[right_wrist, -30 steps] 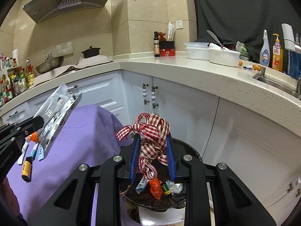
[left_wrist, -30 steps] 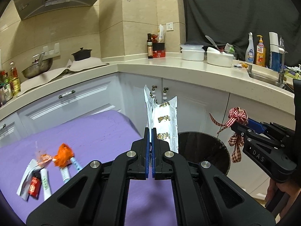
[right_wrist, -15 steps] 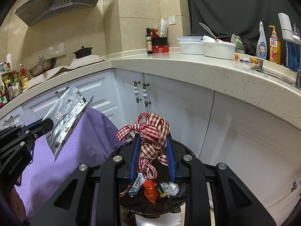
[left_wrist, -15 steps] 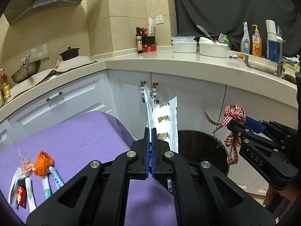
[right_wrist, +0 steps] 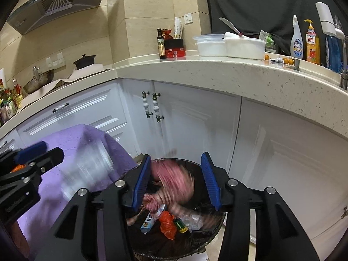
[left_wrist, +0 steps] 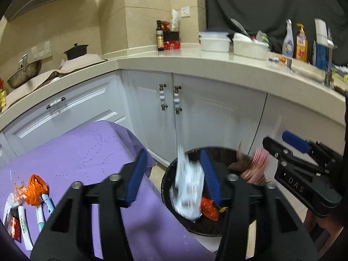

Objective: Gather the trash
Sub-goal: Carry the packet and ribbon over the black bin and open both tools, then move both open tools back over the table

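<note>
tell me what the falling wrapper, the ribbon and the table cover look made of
Wrapper: likely foil-lined plastic film, shiny silver-white glare, blurred. Ribbon: probably woven fabric, red-white checks smeared by motion. Table cover: seemingly soft matte purple cloth, draping in folds at the corner.

The left gripper [left_wrist: 173, 174] pointed forward and downward, its 2 blue-padded jaws having just been opening and standing apart, nothing pressed between them. The right gripper [right_wrist: 176, 179] pointed the same way just beside it, its jaws likewise having just been opening, pads apart and clamping nothing. A hand [left_wrist: 326, 224] showed dimly beneath the right gripper's body.
</note>
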### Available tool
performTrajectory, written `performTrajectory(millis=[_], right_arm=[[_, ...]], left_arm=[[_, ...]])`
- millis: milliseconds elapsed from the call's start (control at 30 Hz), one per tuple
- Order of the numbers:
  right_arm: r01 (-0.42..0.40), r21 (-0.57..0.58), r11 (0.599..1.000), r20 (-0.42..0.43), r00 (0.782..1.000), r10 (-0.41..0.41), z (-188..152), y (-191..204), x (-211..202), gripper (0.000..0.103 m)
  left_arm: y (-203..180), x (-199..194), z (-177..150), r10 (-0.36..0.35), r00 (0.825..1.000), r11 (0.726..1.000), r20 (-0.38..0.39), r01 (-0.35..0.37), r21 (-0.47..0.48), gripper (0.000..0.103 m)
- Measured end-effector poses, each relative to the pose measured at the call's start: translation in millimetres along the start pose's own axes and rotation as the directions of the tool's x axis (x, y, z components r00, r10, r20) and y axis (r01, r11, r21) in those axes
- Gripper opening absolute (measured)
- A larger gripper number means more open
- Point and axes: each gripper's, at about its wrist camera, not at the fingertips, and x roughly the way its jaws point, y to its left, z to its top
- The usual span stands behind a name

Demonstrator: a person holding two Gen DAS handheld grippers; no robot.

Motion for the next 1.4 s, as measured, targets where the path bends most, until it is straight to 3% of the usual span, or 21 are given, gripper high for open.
performTrajectory(millis=[433,700,900,1100,1400], right_arm=[[-0.039,-0.007,0.999,0.036,0.999,0.039,3,18,-24,0.05],[-0.153,-0.011,0.988,0.034,0.988,0.153,0,57,-43,0.051],[-0.274,-0.062,0.96,0.002,0.962,0.275,-11,113,-55,0.051],[-0.354,-0.107,0.929,-0.044,0.935,0.351,-23,159,-63,0.051],[-0.439,-0.189,0.878,-0.131,0.898,0.421,-46,221,-76,0.051]], left_arm=[[26,-29,-2,0.055,0.998,0.998,0.017,-0.054,-0.019,0.058],[74,-71,-27,0.149,0.989,0.985,-0.008,-0.149,-0.084,0.063],[127,-109,-58,0.243,0.969,0.957,-0.053,-0.248,-0.149,0.064],[176,-149,-89,0.355,0.931,0.912,-0.086,-0.365,-0.186,0.064],[232,-185,-130,0.415,0.895,0.858,-0.165,-0.445,-0.256,0.064]])
